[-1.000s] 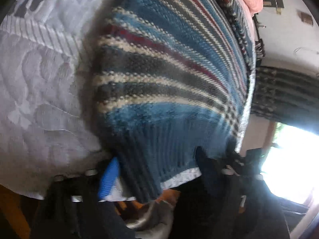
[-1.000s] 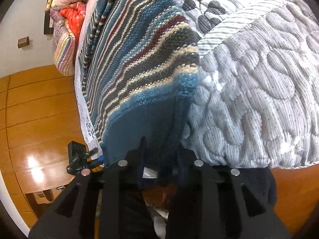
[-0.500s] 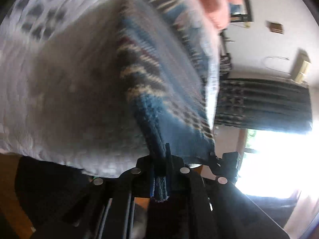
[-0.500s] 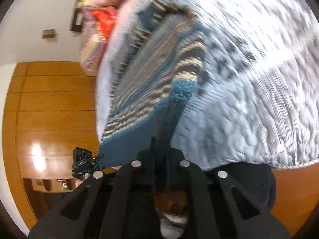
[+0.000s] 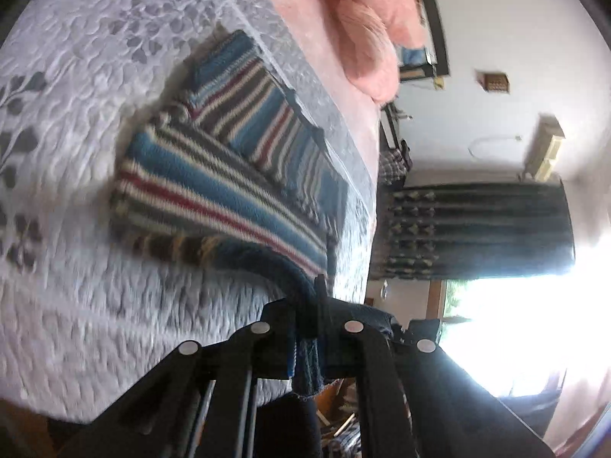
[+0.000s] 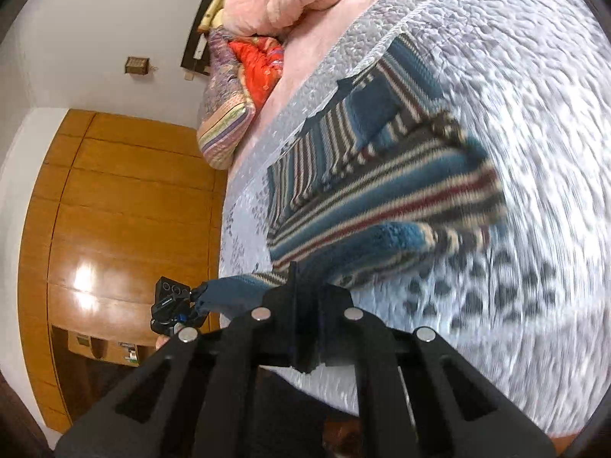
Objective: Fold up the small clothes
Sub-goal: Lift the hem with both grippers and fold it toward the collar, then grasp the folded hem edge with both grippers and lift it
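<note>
Surroundings: a grey quilt (image 5: 76, 267) covers the bed; a pink blanket (image 5: 366, 38) is heaped at its far end, with an orange-red cushion (image 6: 256, 65) and a patterned pillow (image 6: 225, 122) just beside it.
Beyond the quilt: a wooden wardrobe (image 6: 114, 210) in the right wrist view; a dark curtain (image 5: 477, 229) and a bright window (image 5: 534, 324) in the left wrist view.
Obstruction: nothing lies between either tool and the garment — only each gripper's own black frame fills the lower part of its view.
Sweater (image 5: 229, 175): striped knit in blue, cream, grey and dark red, lying on the quilt, its far part flat, sleeves laid over the body; the near hem is raised off the quilt and runs to both tools.
Left gripper (image 5: 311, 328): jaws closed tight on one corner of the blue ribbed hem; a tail of knit hangs out behind the fingers.
Right gripper (image 6: 301, 328): jaws closed tight on the other hem corner — the knit runs straight up from between the fingers.
Relative position: the sweater lies ahead of both tools, toward the pink blanket; the left gripper also shows in the right wrist view, off the quilt's edge with the hem stretched to it.
Image quality: near quilt and hem are motion-blurred.
</note>
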The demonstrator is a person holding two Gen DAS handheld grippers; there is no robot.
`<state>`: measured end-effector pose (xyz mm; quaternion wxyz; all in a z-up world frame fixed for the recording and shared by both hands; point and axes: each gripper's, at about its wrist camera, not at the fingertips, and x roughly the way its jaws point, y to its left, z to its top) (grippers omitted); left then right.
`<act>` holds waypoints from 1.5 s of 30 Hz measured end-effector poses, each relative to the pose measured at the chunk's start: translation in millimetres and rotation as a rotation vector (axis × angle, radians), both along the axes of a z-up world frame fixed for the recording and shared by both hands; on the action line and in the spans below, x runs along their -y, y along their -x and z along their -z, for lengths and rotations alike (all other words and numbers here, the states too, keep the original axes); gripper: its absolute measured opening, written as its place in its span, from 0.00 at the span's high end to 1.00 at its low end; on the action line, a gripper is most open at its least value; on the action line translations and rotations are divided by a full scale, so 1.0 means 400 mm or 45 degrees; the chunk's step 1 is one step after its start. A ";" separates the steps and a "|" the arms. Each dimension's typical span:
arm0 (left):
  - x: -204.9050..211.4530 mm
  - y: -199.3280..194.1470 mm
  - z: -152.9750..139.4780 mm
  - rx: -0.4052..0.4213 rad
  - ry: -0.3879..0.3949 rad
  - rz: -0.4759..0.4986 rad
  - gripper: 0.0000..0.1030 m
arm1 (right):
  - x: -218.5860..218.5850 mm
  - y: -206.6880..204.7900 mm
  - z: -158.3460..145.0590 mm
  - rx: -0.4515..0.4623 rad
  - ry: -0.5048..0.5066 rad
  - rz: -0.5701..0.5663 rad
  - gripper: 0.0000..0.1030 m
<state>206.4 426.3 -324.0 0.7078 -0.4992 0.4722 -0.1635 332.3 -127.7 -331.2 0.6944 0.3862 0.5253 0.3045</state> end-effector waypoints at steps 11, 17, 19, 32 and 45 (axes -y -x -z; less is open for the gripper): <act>-0.046 -0.269 0.206 -0.198 -0.034 -0.058 0.93 | -0.061 -0.291 0.175 -0.130 0.144 0.015 0.94; -0.056 -0.346 0.260 -0.209 -0.049 -0.054 0.81 | -0.063 -0.402 0.264 -0.212 0.142 0.038 0.79; -0.064 -0.331 0.239 -0.156 -0.027 -0.078 0.44 | -0.050 -0.411 0.251 -0.206 0.114 0.044 0.74; 0.035 -0.370 0.125 0.114 -0.724 0.285 0.37 | -0.143 -0.408 0.186 0.250 0.668 -0.253 0.52; 0.110 -0.421 0.196 0.093 -0.949 0.475 0.90 | -0.179 -0.415 0.214 0.309 0.816 -0.385 0.91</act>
